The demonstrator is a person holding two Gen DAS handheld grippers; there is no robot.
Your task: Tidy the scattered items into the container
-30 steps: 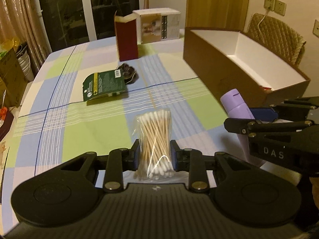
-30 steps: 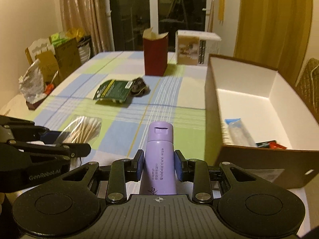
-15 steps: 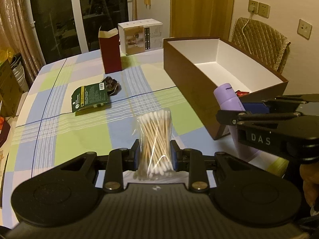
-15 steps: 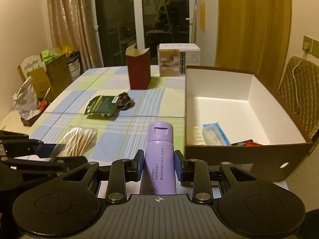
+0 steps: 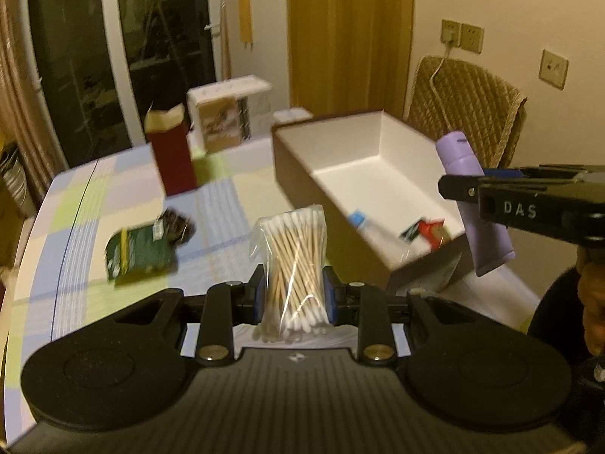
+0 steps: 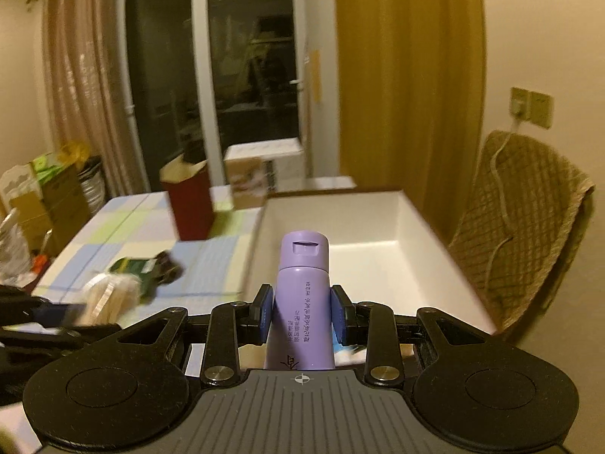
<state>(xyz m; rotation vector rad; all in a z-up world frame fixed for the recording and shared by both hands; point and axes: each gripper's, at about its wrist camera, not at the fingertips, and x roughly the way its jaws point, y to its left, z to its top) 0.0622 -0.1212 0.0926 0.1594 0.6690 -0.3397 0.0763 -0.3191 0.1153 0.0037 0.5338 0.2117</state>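
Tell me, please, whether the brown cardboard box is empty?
Not empty. The brown cardboard box already holds a blue-capped tube and small red packets on its white floor.

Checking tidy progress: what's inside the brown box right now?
In the left wrist view, the brown box holds a blue-tipped clear packet and red and dark small packets at its near end; the far floor is bare white. The near wall hides the nearest strip of floor.

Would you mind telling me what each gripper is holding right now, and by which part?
The left gripper clamps the bag of cotton swabs by its lower half. The right gripper clamps the purple bottle around its body, below the cap.
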